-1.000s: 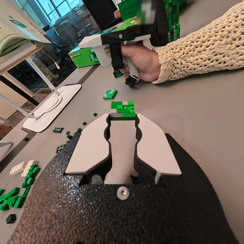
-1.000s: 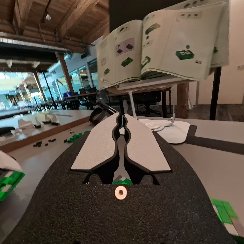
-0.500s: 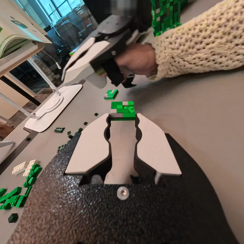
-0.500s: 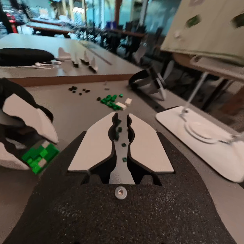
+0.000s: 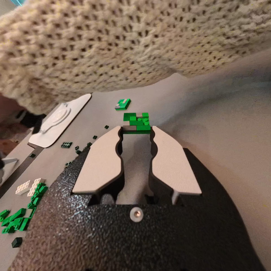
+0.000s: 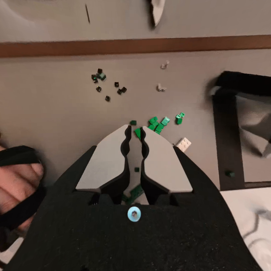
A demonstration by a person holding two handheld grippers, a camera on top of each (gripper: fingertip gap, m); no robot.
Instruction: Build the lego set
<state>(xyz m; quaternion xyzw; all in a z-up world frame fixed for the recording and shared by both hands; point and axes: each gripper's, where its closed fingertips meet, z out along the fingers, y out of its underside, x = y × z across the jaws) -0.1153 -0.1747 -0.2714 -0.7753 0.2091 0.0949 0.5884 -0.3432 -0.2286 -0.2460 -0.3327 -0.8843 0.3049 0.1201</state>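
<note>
My left gripper (image 5: 136,129) is shut on a flat green and grey lego plate assembly (image 5: 137,120), pinched by its near edge just above the grey table. A second small green and grey assembly (image 5: 122,104) lies beyond it. My right gripper (image 6: 136,126) points down at the table, jaws a narrow gap apart and empty. A pile of loose green bricks (image 6: 156,126) lies just past its tips, and one green brick (image 6: 137,132) shows in the gap. A dark green square piece (image 6: 133,122) lies by the left tip. A cream knit sleeve (image 5: 117,44) crosses above the left gripper.
Small black pieces (image 6: 108,85), grey bits (image 6: 161,88) and a white brick (image 6: 183,144) lie scattered. A white stand base (image 5: 58,121), dark green pieces (image 5: 66,144), white bricks (image 5: 27,187) and green bricks (image 5: 16,220) lie left. A hand (image 6: 17,183) is at the left. The grippers' ends are close to 25 cm from one another. To reach the green brick (image 6: 137,132) in a straight line is about 7 cm for my right fingers, about 20 cm for my left. My left wrist view (image 5: 22,224) looks at it from another angle.
The right gripper swung from facing the instruction book down over the loose bricks. Its arm's sleeve now fills the top of the left wrist view. The left gripper stayed still.
</note>
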